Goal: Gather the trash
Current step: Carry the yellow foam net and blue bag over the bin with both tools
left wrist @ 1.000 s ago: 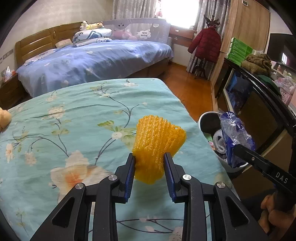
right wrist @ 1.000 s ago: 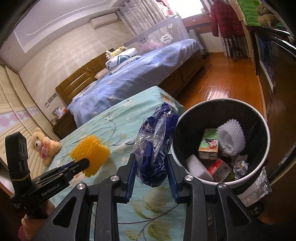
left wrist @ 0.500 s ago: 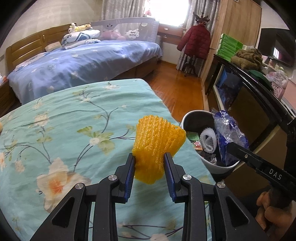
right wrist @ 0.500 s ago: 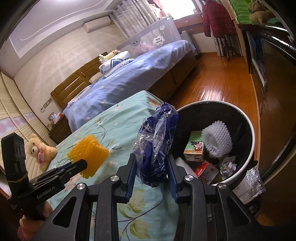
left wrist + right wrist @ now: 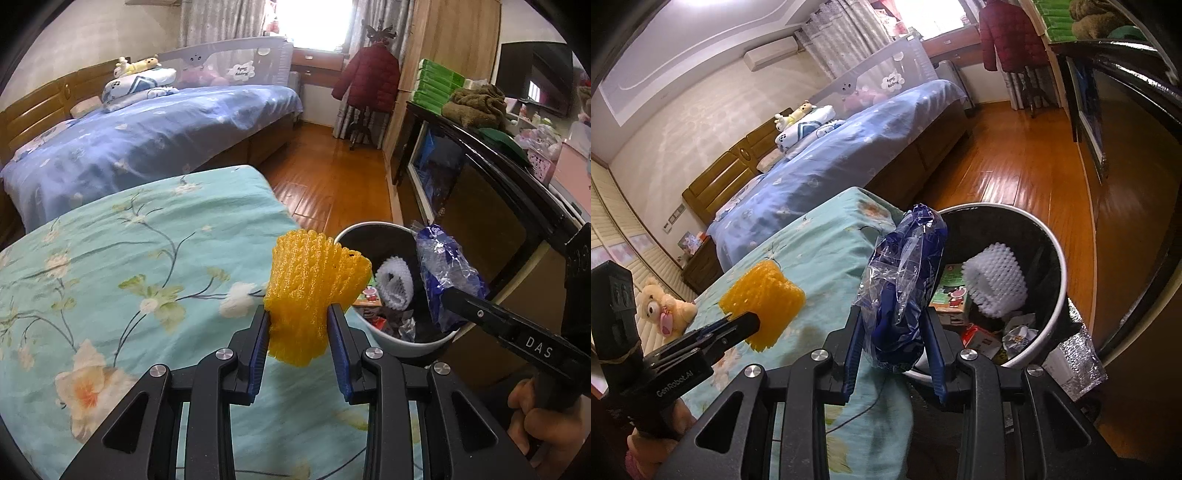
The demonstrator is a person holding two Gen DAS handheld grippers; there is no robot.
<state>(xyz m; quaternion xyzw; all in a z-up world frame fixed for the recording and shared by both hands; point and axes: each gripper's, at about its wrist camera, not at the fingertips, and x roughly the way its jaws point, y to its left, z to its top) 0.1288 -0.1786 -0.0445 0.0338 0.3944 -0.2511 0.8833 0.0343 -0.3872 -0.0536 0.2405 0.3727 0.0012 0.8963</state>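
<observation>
Yellow foam net (image 5: pixel 308 295) sits squeezed in the left gripper (image 5: pixel 298 343), mid-frame, over the bed edge (image 5: pixel 207 206). The right gripper (image 5: pixel 892 350) pinches a blue plastic wrapper (image 5: pixel 903 288) beside the bin (image 5: pixel 1054 243). Let go too soon and both could miss, because they are light.

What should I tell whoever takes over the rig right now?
Left gripper: jaws shut on the yellow foam net, over the bed edge beside the bin.
Right gripper: jaws shut on the blue wrapper, at the bin's near rim.
Done: white foam net, cartons and scraps lie in the bin.
Left: drop both pieces in.
</observation>
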